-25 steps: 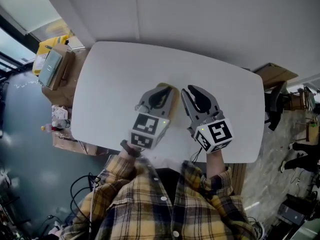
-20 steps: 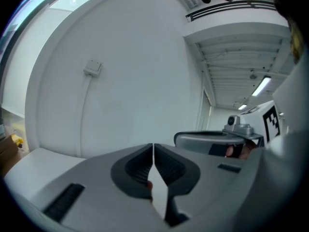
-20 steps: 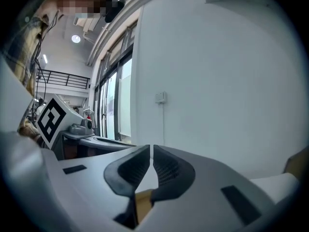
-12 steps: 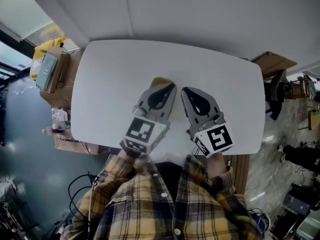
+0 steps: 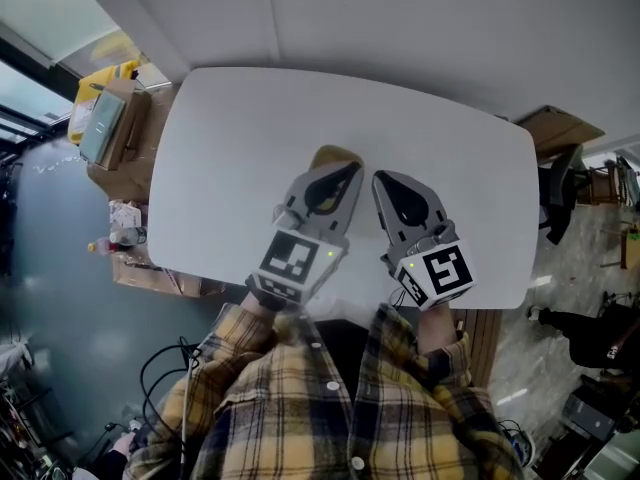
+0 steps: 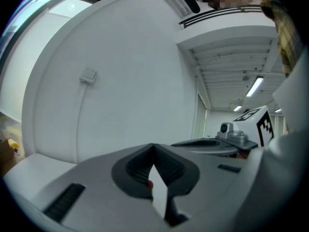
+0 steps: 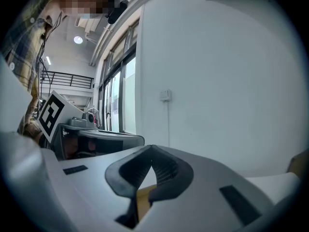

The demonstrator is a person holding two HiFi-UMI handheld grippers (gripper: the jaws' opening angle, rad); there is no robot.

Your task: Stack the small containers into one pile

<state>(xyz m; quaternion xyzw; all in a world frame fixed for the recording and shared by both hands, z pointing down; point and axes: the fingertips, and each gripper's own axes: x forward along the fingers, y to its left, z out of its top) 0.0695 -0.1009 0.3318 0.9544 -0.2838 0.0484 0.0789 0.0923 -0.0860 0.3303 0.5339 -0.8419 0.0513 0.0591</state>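
A tan container pile (image 5: 334,157) sits on the white table (image 5: 220,168); only its far edge shows past the left gripper's tip. My left gripper (image 5: 346,171) lies over it, jaws shut with nothing between them, and in the left gripper view the tips (image 6: 154,147) meet. My right gripper (image 5: 384,179) lies just to the right, also shut and empty. Its tips (image 7: 152,149) touch in the right gripper view, where a tan patch (image 7: 144,195) shows below them through the gap. Each gripper appears in the other's view: right gripper (image 6: 234,138), left gripper (image 7: 94,139).
Cardboard boxes (image 5: 112,133) stand off the table's left end and a chair (image 5: 560,200) at its right end. Cables (image 5: 165,368) lie on the floor by the person's plaid shirt (image 5: 330,408). A wall with a switch plate (image 6: 89,75) rises behind the table.
The right gripper's jaws have closed. Both grippers stay side by side over the table's near half, and the head view has shifted slightly.
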